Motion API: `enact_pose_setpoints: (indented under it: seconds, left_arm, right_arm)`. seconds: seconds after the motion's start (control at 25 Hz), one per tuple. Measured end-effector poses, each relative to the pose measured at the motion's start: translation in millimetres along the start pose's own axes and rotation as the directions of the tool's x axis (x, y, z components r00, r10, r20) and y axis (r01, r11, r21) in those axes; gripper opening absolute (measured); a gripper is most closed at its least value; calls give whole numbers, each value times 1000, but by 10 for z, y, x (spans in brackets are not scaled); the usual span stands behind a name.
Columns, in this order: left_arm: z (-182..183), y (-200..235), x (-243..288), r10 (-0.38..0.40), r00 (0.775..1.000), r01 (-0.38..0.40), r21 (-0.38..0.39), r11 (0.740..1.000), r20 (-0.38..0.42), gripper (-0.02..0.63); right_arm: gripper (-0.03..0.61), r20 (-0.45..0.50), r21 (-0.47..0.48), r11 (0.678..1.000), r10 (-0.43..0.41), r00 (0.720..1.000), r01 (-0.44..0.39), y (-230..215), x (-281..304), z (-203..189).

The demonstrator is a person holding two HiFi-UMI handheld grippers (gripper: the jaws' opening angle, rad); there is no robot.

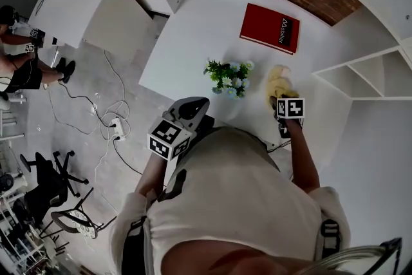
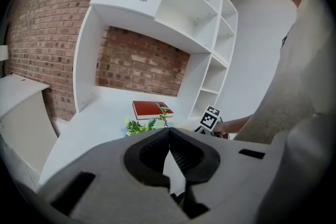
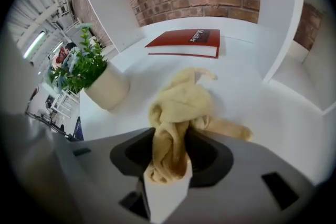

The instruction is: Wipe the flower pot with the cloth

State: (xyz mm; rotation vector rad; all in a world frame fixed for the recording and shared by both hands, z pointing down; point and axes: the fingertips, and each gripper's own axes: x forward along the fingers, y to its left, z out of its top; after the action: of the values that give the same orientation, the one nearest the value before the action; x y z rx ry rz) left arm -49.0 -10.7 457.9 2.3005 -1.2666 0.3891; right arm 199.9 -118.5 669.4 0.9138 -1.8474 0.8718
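Observation:
A small cream flower pot [image 3: 107, 89] with green leaves and pale flowers [image 1: 228, 78] stands on the white desk [image 1: 193, 29]. To its right lies a crumpled yellow cloth [image 1: 278, 84]. My right gripper [image 1: 282, 103] points steeply down onto it. In the right gripper view a bunched fold of the cloth [image 3: 181, 107] sits squeezed between the jaws of my right gripper [image 3: 169, 139]. My left gripper [image 1: 193, 109] hovers near the desk's front edge, left of the pot and apart from it. Its jaws [image 2: 169, 136] are shut with nothing in them. The plant [image 2: 144, 124] shows just beyond them.
A red book [image 1: 270, 28] lies flat at the back of the desk, behind pot and cloth. White shelving [image 1: 360, 74] stands to the right, with a brick wall behind. Cables, a power strip [image 1: 116, 129] and chairs are on the floor to the left.

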Motion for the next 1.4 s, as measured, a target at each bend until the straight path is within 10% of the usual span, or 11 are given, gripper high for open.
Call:
enact_pose_setpoints:
  seconds: [0.16, 0.88, 1.32, 1.4]
  left_arm:
    - [-14, 53, -71, 10, 1000, -10, -6, 1000, 11, 18]
    - [-86, 356, -175, -54, 998, 52, 76, 996, 19, 18]
    - [-259, 705, 337, -127, 989, 140, 218, 966, -70, 20]
    - [-332, 683, 476, -179, 976, 203, 217, 955, -124, 172]
  right_arm:
    - [117, -59, 7, 998, 56, 997, -55, 88, 29, 19]
    - [103, 115, 139, 990, -11, 993, -5, 329, -185, 132]
    - [104, 494, 300, 873, 202, 846, -384, 1282, -921, 769]
    - [104, 522, 313, 848, 222, 824, -427, 1330, -998, 795]
